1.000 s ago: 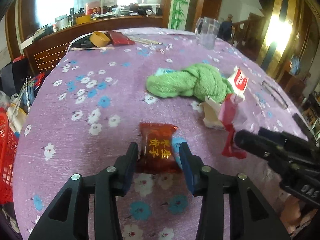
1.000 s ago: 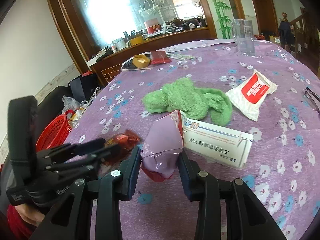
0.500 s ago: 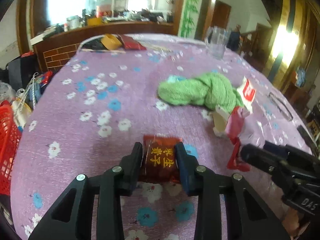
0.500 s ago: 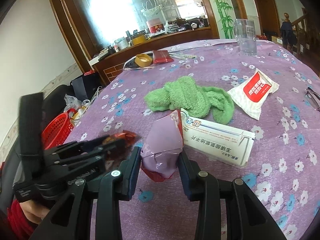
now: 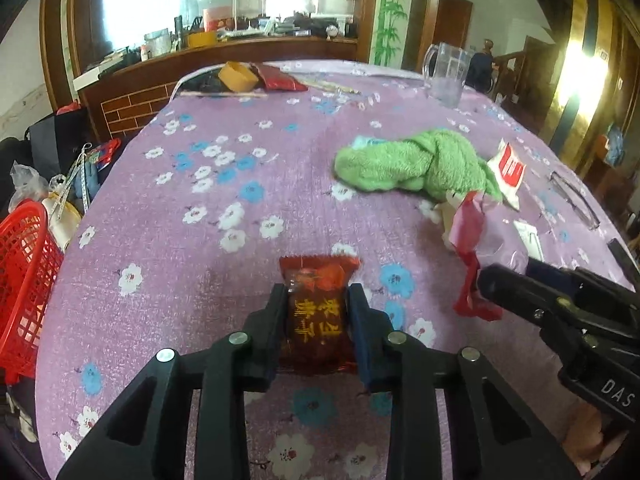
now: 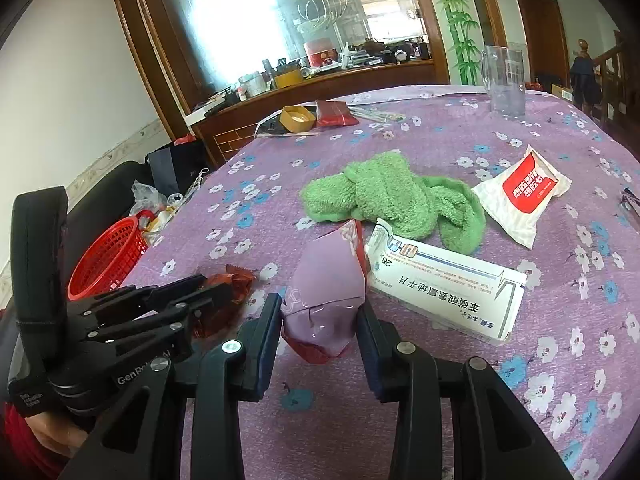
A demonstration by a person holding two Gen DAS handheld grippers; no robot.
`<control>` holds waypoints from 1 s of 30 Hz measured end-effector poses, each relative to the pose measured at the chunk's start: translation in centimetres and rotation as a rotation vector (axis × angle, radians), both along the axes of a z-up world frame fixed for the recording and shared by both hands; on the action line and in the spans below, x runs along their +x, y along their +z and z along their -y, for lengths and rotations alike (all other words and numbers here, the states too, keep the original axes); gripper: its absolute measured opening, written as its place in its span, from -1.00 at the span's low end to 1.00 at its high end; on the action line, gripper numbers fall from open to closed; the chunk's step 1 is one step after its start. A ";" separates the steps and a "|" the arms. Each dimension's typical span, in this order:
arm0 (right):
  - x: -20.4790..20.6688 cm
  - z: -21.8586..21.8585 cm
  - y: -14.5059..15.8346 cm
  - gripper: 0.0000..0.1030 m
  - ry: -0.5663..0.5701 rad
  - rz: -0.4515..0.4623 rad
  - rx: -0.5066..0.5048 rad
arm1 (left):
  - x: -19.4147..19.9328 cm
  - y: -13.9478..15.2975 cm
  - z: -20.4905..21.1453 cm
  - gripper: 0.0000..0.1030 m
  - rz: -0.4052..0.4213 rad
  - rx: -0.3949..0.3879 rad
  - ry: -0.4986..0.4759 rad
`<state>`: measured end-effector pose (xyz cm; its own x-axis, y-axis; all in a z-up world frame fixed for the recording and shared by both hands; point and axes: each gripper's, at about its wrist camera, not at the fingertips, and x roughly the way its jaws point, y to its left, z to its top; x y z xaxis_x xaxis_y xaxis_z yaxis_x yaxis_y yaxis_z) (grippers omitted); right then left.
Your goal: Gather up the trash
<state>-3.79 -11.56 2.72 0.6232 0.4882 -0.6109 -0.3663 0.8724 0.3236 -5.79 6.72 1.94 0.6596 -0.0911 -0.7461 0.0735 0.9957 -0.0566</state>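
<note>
Tablecloth (image 5: pixel 248 240) with purple ground and small flowers is covering the round table, and a wooden counter (image 6: pixel 320 80) with a big mirror is standing behind. One green towel (image 6: pixel 392 200), one white box (image 6: pixel 444 292), one white packet (image 6: pixel 524 196), one jug (image 6: pixel 504 80) and one red basket (image 6: pixel 108 256) (beside the table) are showing. The left gripper (image 5: pixel 318 312) is clenching a red candy wrapper (image 5: pixel 316 320) just above the cloth. The right gripper (image 6: pixel 318 320) is grasping a crumpled pink wrapper (image 6: pixel 328 292).

Left gripper (image 5: pixel 318 322) now clamped on red snack packet (image 5: pixel 318 312), low centre of frame; jaws earlier apart.
</note>
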 end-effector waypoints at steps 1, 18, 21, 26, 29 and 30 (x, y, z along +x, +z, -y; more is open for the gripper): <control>0.0 0.0 0.0 -0.22 0.002 -0.002 0.001 | 0.0 -0.1 0.0 -0.38 -0.008 0.005 0.001; -0.4 -0.4 0.1 -0.22 0.005 0.024 -0.022 | -0.4 -0.1 -0.8 -0.36 0.016 -0.027 0.019; -0.8 -0.7 0.2 -0.22 0.010 0.048 -0.039 | -1.1 0.5 -0.8 -0.36 0.078 -0.002 0.053; -1.5 -1.3 0.4 -0.22 0.016 0.088 -0.078 | -1.4 0.7 -0.8 -0.36 0.100 0.003 0.062; -1.6 -1.4 0.4 -0.22 0.018 0.093 -0.081 | -1.4 0.7 -0.8 -0.36 0.106 0.008 0.067; -1.5 -1.4 0.4 -0.22 0.020 0.091 -0.080 | -1.4 0.7 -0.8 -0.36 0.107 0.011 0.067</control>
<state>-5.33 -10.19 3.13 0.6684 0.4536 -0.5895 -0.4090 0.8861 0.2181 -7.20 7.51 2.61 0.7396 -0.0365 -0.6720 0.0119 0.9991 -0.0412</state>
